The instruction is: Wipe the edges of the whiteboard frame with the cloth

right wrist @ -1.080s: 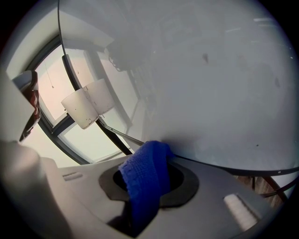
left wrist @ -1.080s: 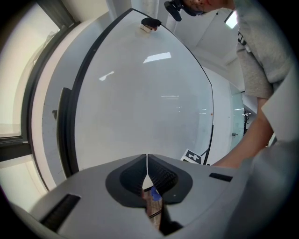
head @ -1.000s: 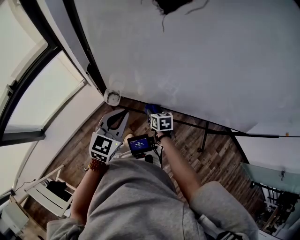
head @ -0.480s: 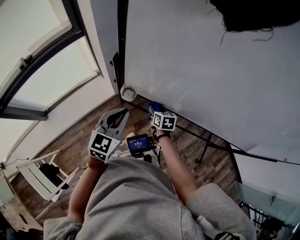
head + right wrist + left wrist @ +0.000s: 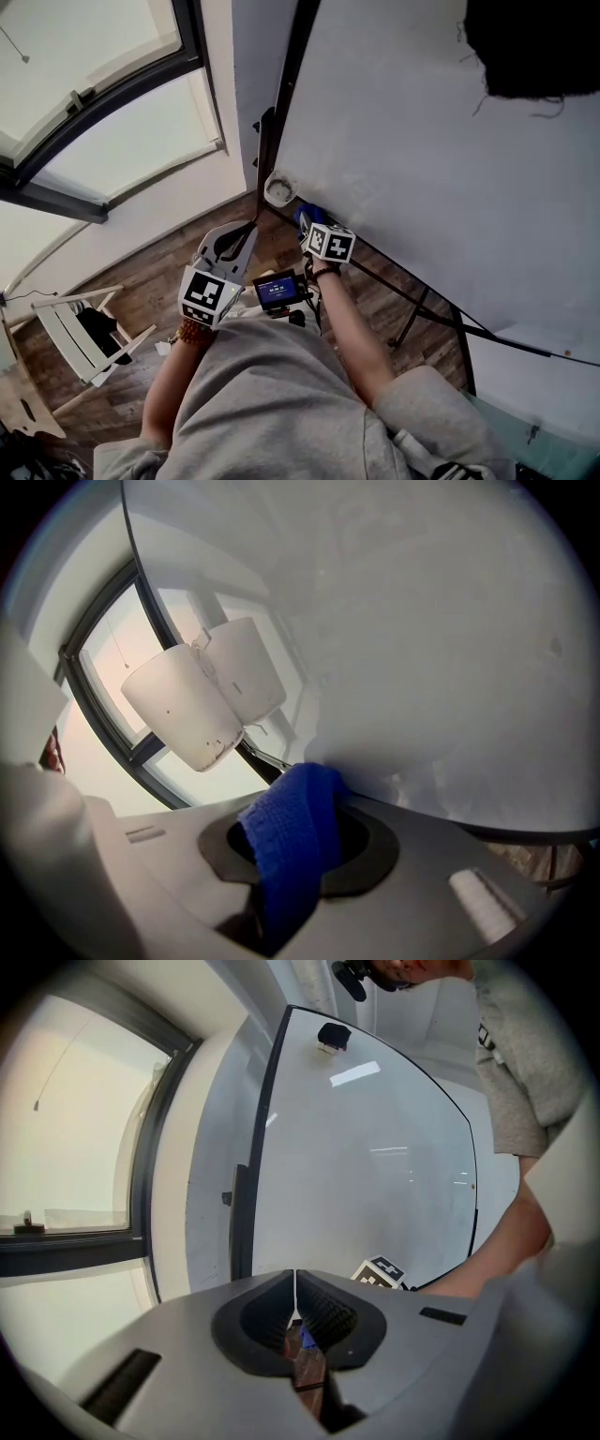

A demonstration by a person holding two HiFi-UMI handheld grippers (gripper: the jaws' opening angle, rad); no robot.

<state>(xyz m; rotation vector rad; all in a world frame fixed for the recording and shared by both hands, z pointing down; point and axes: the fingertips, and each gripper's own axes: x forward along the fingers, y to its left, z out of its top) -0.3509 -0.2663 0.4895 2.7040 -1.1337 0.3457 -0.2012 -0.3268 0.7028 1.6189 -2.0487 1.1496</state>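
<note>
While the blue cloth (image 5: 292,841) sat pinched between the right gripper's (image 5: 308,223) fingers, folded over their tips, it lay against the whiteboard (image 5: 422,141) near the lower corner of the dark frame (image 5: 292,75). Just beyond those fingers, to their left, a white cup (image 5: 183,710) hung at the board's corner. The left gripper (image 5: 295,1309) hovered apart from the board, its jaws closed together on nothing.

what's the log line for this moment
right tongs: shut on blue cloth | cloth: by lower corner of whiteboard frame | left tongs: shut, empty, off the board
</note>
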